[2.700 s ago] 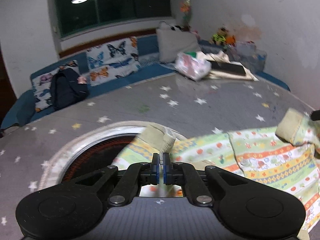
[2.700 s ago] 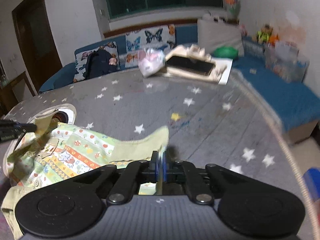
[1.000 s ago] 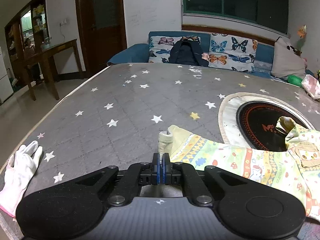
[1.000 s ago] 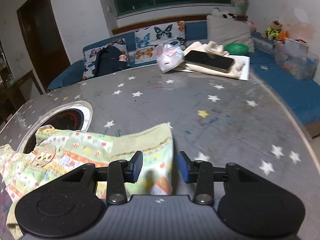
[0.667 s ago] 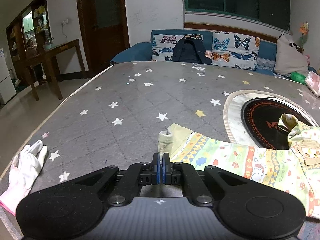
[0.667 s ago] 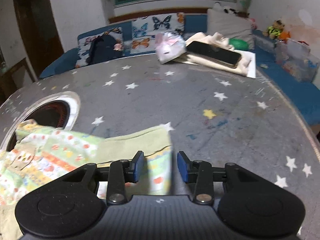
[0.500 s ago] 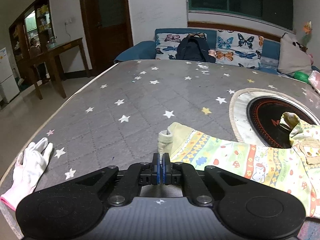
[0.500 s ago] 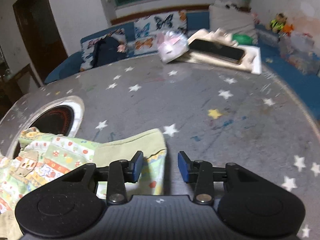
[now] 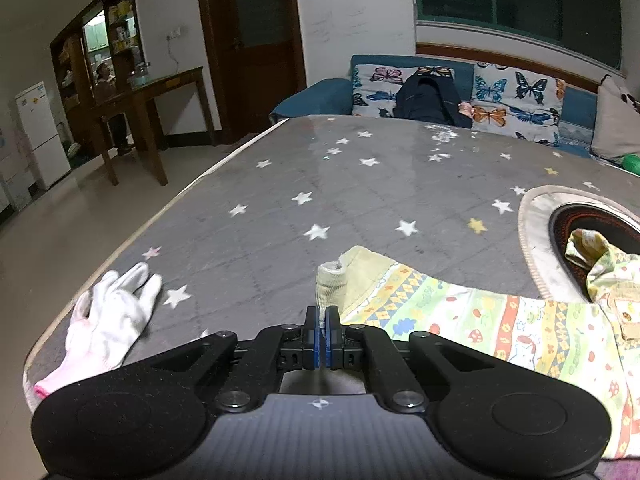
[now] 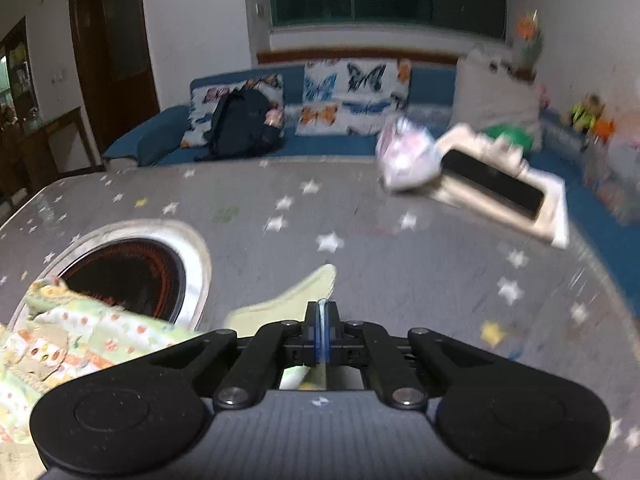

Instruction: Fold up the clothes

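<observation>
Your left gripper (image 9: 322,326) has its jaws fully closed on the ribbed pale-yellow cuff (image 9: 330,282) of the small printed cotton garment (image 9: 500,324), green-yellow with mushroom and cloud bands. Your right gripper (image 10: 322,322) is also clamped tight, pinching the plain pale-green hem edge (image 10: 296,294) at the other end.

The garment lies spread on the grey star-print padded tabletop (image 9: 320,184), one end draped over the rim of the round black inset burner (image 9: 592,224).

Handling, as I judge it: light, limp knit, no stiffness, so it will sag between your two grips and drag on the quilted cover. The cuffs and hem are the thickest parts and give the pads most to bite, so hold there; single-layer fabric could slip out. Keep tension even or the print panel bunches.

The white knit glove (image 9: 108,320) sits at the table corner, well apart from the garment.
</observation>
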`<control>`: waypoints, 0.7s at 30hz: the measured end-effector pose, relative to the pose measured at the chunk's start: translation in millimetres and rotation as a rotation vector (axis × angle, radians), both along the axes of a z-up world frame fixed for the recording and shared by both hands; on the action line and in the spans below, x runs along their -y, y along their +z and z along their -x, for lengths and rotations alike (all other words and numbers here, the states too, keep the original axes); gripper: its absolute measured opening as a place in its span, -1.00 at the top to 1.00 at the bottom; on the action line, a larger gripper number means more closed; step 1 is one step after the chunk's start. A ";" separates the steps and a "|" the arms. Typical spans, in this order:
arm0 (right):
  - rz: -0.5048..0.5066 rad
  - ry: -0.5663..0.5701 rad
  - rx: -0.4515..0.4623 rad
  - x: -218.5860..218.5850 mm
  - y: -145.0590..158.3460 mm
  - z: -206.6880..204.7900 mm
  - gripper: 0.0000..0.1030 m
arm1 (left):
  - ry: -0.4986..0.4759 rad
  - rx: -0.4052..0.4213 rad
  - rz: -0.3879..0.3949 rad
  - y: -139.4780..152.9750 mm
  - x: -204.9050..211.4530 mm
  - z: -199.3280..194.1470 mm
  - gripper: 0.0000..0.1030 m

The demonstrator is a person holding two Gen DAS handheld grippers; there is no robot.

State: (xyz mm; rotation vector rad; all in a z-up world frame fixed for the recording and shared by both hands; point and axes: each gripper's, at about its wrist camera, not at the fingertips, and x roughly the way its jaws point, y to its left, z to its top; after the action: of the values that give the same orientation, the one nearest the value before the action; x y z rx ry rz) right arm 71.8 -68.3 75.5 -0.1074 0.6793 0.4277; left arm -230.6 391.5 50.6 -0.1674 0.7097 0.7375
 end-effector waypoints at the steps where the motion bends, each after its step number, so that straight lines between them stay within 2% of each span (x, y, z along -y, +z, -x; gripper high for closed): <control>1: 0.013 -0.010 0.020 3.2 4.8 3.3 0.97 | 0.005 -0.004 0.004 -0.9 -0.9 3.4 0.95; 4: 0.060 -0.045 0.074 18.4 17.9 14.6 0.97 | 0.012 -0.016 0.014 -4.2 -2.5 12.4 0.95; 9: 0.096 -0.084 0.087 56.5 26.6 35.1 0.97 | 0.017 -0.014 0.028 -5.5 1.4 31.9 0.95; 13: 0.135 -0.119 0.067 83.4 16.8 63.7 0.97 | 0.007 -0.016 0.030 -4.3 9.5 48.5 0.94; 21: 0.155 -0.172 -0.049 113.2 -29.2 94.0 0.97 | -0.003 -0.031 0.075 -13.9 9.1 60.0 0.93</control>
State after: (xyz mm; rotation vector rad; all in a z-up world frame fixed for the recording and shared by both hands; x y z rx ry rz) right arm -22.2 -181.5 46.3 -0.1837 0.7633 0.2131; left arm -290.6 382.4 36.7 -0.2234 0.7678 0.7128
